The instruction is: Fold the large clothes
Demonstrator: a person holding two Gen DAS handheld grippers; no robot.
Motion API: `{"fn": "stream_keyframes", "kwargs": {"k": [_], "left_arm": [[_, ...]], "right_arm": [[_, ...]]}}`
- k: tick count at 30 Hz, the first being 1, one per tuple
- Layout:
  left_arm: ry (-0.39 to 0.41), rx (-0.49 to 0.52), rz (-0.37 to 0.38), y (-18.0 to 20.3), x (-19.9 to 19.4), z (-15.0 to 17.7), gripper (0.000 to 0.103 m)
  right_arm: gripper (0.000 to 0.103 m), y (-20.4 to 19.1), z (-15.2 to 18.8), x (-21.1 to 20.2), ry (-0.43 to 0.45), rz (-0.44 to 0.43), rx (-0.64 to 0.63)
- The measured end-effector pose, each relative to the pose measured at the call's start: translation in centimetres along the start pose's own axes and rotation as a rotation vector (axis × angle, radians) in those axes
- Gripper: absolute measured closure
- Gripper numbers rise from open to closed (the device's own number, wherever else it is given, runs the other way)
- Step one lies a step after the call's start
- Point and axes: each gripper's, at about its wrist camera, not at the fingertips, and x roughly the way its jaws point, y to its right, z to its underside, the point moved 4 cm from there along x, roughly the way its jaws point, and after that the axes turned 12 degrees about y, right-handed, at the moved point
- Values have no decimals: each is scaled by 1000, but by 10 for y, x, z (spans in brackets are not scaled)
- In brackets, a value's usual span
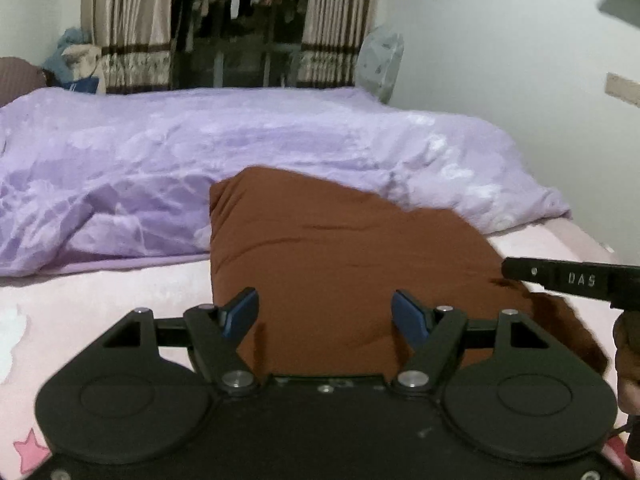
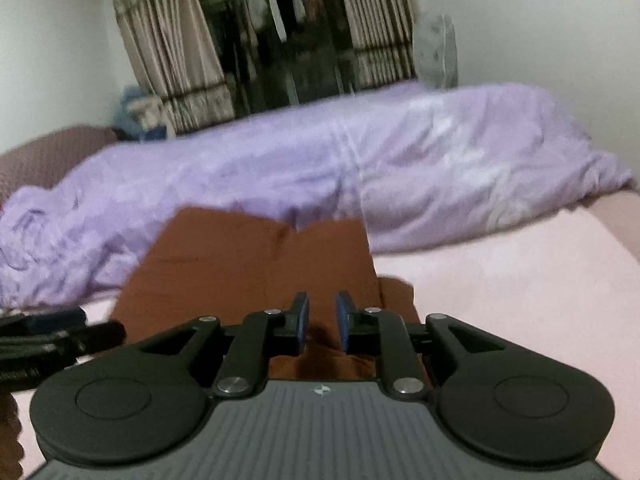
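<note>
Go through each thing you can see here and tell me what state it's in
brown garment: folded, lying on the bed, not gripped
left tongs: open wide, empty
right tongs: slightly open, nothing between the pads
purple blanket: bunched up behind the garment
curtains: drawn apart

1. A bedroom in a home: a bed with a pink sheet (image 1: 120,288) and a rumpled purple blanket (image 1: 200,152).
2. Striped curtains (image 1: 128,20) frame a dark window (image 1: 240,40) where laundry hangs.
3. Plain white walls (image 1: 500,40); a fan (image 2: 436,52) stands beside the bed.
</note>
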Motion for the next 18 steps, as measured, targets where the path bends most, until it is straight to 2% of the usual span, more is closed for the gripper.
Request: {"fn": "stream_keyframes", "kwargs": {"k": [3, 7, 14, 15, 16, 17, 18], "left_arm": [[-27, 10, -1, -2, 15, 11, 29], [-19, 25, -12, -2, 23, 19, 27], [-36, 4, -10, -7, 30, 20, 25], [-23, -8, -10, -9, 24, 17, 25], [-17, -23, -8, -12, 16, 15, 27], [-8, -36, 1, -17, 5, 14, 27], [11, -43, 6, -22, -10, 15, 27]], "right_arm": [[82, 4, 14, 18, -40, 21, -5], [83, 13, 25, 26, -67, 24, 15], [84, 19, 30, 29, -74, 34, 58], [81, 20, 28, 25, -62, 29, 72], [73, 20, 24, 15, -45, 25, 88], [55, 20, 20, 2, -24, 33, 98], [43, 22, 16, -13, 0, 47, 103]]}}
